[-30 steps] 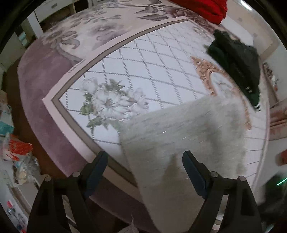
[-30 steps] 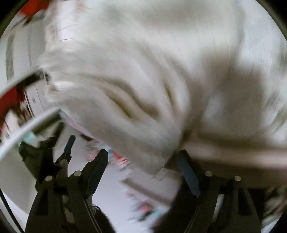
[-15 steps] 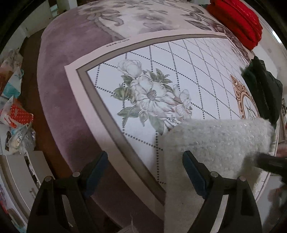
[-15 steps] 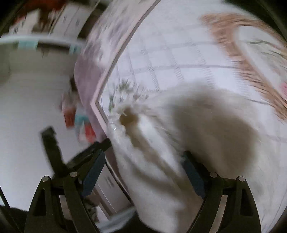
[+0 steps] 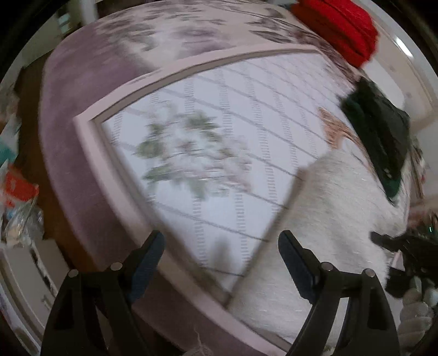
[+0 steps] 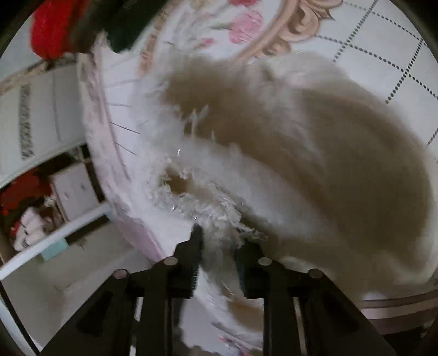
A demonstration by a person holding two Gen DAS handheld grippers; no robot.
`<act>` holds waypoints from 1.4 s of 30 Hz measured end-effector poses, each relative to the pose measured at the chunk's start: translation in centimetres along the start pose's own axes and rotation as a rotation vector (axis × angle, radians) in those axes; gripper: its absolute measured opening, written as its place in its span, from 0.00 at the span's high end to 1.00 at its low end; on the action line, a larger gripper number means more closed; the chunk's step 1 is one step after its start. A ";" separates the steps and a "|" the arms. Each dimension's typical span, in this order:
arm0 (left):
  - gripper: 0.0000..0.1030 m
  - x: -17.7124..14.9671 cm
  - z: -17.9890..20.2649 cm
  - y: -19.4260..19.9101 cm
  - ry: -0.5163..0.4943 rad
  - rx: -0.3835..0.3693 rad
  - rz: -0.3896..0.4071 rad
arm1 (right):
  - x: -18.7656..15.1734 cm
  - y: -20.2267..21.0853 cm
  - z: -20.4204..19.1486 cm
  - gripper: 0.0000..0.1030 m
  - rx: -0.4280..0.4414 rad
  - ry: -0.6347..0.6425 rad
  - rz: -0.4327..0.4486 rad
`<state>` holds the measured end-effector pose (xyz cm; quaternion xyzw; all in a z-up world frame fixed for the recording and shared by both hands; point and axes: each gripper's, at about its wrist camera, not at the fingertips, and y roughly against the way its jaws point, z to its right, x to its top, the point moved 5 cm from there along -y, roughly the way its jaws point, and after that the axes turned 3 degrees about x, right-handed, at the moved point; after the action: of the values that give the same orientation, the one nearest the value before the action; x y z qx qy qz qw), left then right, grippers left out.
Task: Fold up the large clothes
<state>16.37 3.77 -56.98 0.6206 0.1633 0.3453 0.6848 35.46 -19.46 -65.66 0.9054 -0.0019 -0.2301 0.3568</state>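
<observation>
A fluffy white sweater [image 5: 331, 219] lies on the bed at the right of the left wrist view, over the bed's near edge. My left gripper [image 5: 221, 249] is open and empty, above the bedspread just left of the sweater. In the right wrist view the sweater [image 6: 287, 164] fills the middle, partly in brown shadow. My right gripper [image 6: 219, 241] is shut on a fuzzy edge of the sweater near the bed's edge. The right gripper also shows in the left wrist view [image 5: 394, 243] at the sweater's right side.
The bed has a white diamond-pattern bedspread [image 5: 232, 123] with a mauve border [image 5: 71, 115]. A dark green garment [image 5: 380, 137] lies at the right and a red folded item [image 5: 342, 24] at the far end. Clutter sits on the floor at left [image 5: 19, 202].
My right gripper has closed on the sweater's edge; it was open before. The left gripper has shifted left, so the sweater now sits further right in its view.
</observation>
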 end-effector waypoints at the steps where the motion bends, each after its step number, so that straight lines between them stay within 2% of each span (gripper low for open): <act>1: 0.18 0.1 1.1 0.1 -0.027 -0.011 -0.003 | 0.0 0.6 -0.4 0.64 -0.013 0.026 -0.024; 2: 0.18 0.3 2.7 0.2 -0.064 -0.024 -0.007 | -0.1 2.4 -0.9 0.49 -0.004 0.058 -0.041; 3: 0.18 0.3 4.7 0.3 -0.106 -0.049 -0.012 | -0.1 3.3 -1.3 0.28 0.012 0.082 -0.037; 4: 0.18 0.2 6.7 0.4 -0.147 -0.075 -0.021 | -0.3 4.6 -1.7 0.21 0.020 0.107 -0.013; 5: 0.18 0.1 8.5 0.5 -0.180 -0.096 -0.032 | -0.4 6.7 -1.8 0.19 0.017 0.132 0.033; 8: 0.18 -0.9 13.8 0.3 -0.275 -0.128 -0.064 | -0.4 13.1 0.9 0.18 -0.026 0.162 0.119; 11: 0.18 -2.2 17.9 -1.0 -0.338 -0.113 -0.094 | -0.7 15.8 5.8 0.18 -0.117 0.152 0.159; 13: 0.18 -3.4 20.0 -2.4 -0.383 -0.099 -0.131 | -0.2 15.4 9.6 0.18 -0.161 0.183 0.142; 15: 0.18 -4.3 21.5 -3.5 -0.423 -0.066 -0.142 | 0.0 13.0 12.8 0.18 -0.170 0.202 0.102; 17: 0.19 -4.9 22.1 -4.6 -0.467 -0.003 -0.126 | 0.1 11.6 14.5 0.18 -0.141 0.207 0.079; 18: 0.20 -5.1 22.2 -5.3 -0.489 0.034 -0.116 | 0.3 10.4 15.3 0.18 -0.101 0.201 0.060; 20: 0.33 -5.3 22.0 -6.0 -0.527 0.077 -0.069 | 0.9 7.8 16.5 0.18 -0.052 0.182 0.026; 21: 0.50 -5.1 22.0 -5.9 -0.541 0.081 -0.042 | 1.0 6.9 16.6 0.18 -0.034 0.185 0.015; 22: 0.77 -5.0 22.0 -5.5 -0.561 0.076 -0.003 | 1.0 6.0 16.8 0.18 -0.020 0.194 0.011; 23: 0.89 -4.8 22.2 -5.4 -0.575 0.069 0.015 | 0.9 5.6 16.7 0.19 -0.007 0.202 0.010; 25: 0.91 -5.1 22.4 -4.8 -0.615 0.070 0.046 | 0.9 4.6 16.3 0.45 0.034 0.221 0.016; 26: 0.92 -5.3 22.4 -4.3 -0.629 0.069 0.057 | 0.7 4.2 16.3 0.53 0.030 0.218 0.013; 27: 0.92 -5.5 22.5 -3.9 -0.643 0.070 0.070 | 0.6 3.9 16.3 0.58 0.023 0.210 0.024; 29: 0.92 -6.0 23.1 -2.4 -0.671 0.073 0.110 | 0.0 3.8 16.3 0.63 0.048 0.193 0.017; 33: 0.92 -6.3 24.9 -1.1 -0.703 0.048 0.145 | -1.1 2.9 16.2 0.68 0.107 0.154 -0.008; 37: 0.92 -7.0 26.2 -2.4 -0.777 0.072 0.169 | -2.4 0.9 15.0 0.68 0.093 0.182 -0.054; 39: 0.92 -7.1 26.0 -3.8 -0.796 0.078 0.148 | -2.7 -0.1 14.9 0.68 0.096 0.166 -0.070; 40: 0.92 -7.1 25.9 -4.9 -0.810 0.087 0.131 | -2.7 -0.6 15.2 0.67 0.093 0.146 -0.078; 41: 0.92 -7.1 25.5 -6.0 -0.816 0.098 0.116 | -2.8 -1.1 15.8 0.61 0.093 0.121 -0.102; 42: 0.91 -7.1 25.2 -6.9 -0.822 0.107 0.112 | -2.9 -1.5 16.4 0.59 0.090 0.106 -0.131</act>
<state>29.66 -19.53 -60.67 0.7493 -0.1397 0.0968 0.6400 25.74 -28.39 -75.87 0.9295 0.0660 -0.2043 0.2998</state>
